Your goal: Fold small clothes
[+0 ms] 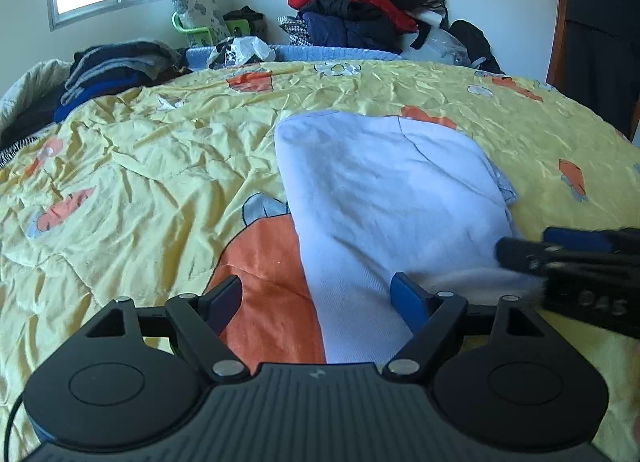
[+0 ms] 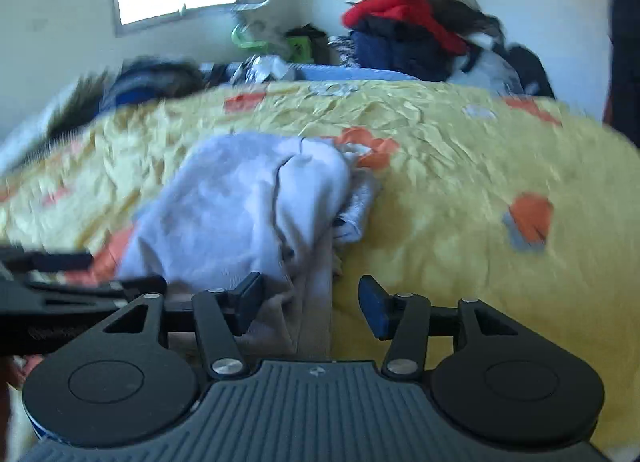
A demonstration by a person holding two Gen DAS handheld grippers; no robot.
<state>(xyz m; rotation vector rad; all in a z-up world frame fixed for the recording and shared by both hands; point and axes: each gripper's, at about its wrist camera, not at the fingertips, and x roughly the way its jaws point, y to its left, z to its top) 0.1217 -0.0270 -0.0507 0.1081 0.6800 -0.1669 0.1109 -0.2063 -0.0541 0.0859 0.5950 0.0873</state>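
Left gripper [image 1: 318,300] spread, right gripper [image 2: 312,302] spread — white garment [image 1: 384,190] between, unpinched.

The left gripper [image 1: 318,298] has its jaws spread wide, nothing pinched between them. A pale lilac garment [image 1: 384,198] lies folded on the yellow quilt [image 1: 140,158], its near edge running between the jaws and stretching ahead of them; the right-hand finger touches the cloth, while the left-hand finger sits over an orange patch of the quilt. Just right of the jaws, the right gripper [image 1: 576,262] reaches in, blurred, at the garment's edge. Far ahead, a clothes pile [image 1: 360,14] stands against the wall.
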